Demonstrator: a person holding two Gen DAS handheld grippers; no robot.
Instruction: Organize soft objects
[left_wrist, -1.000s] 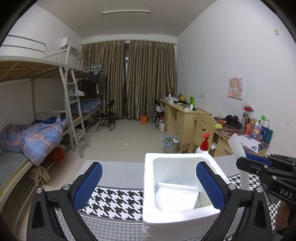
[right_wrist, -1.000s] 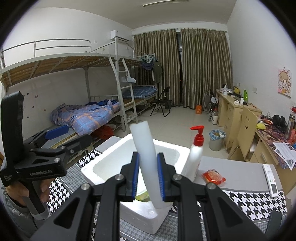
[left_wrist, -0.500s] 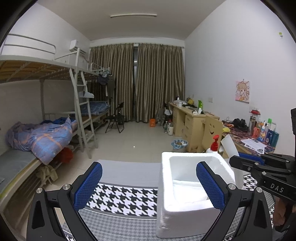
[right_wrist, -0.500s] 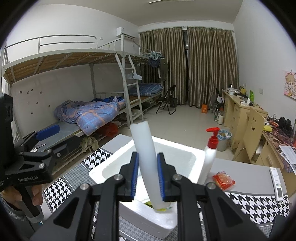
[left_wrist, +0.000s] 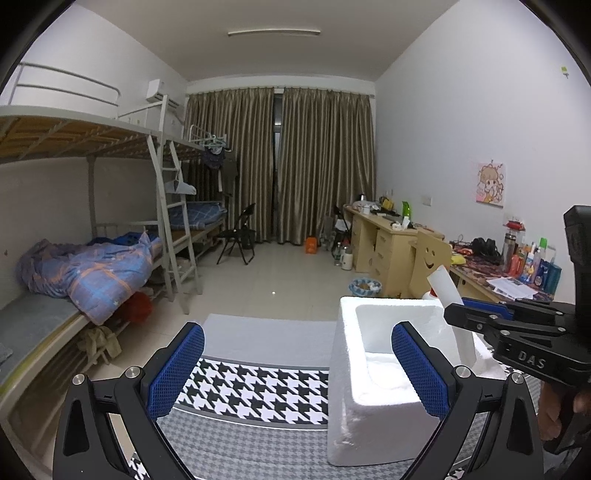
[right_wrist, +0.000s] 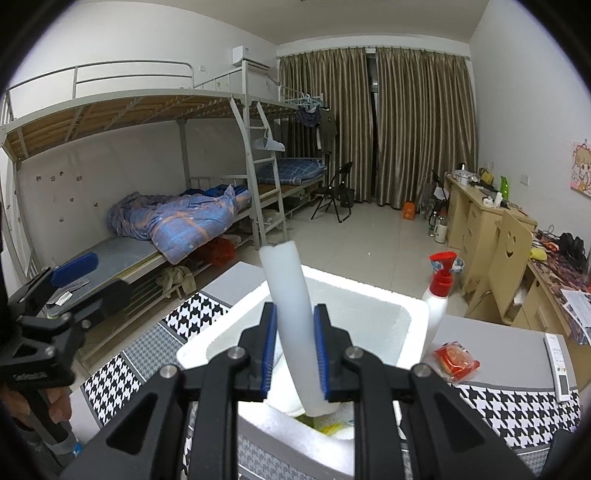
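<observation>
Right gripper clamps white tube (over foam box)

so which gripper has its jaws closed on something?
The right gripper: its jaws clamp the white foam tube over the foam box. The left gripper is open, empty.

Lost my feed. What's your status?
Right tool shut on white tube, over foam box. Left tool open, empty. Pump bottle beside box.

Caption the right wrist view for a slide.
Right gripper clamps a white foam tube upright over the white foam box.
</observation>
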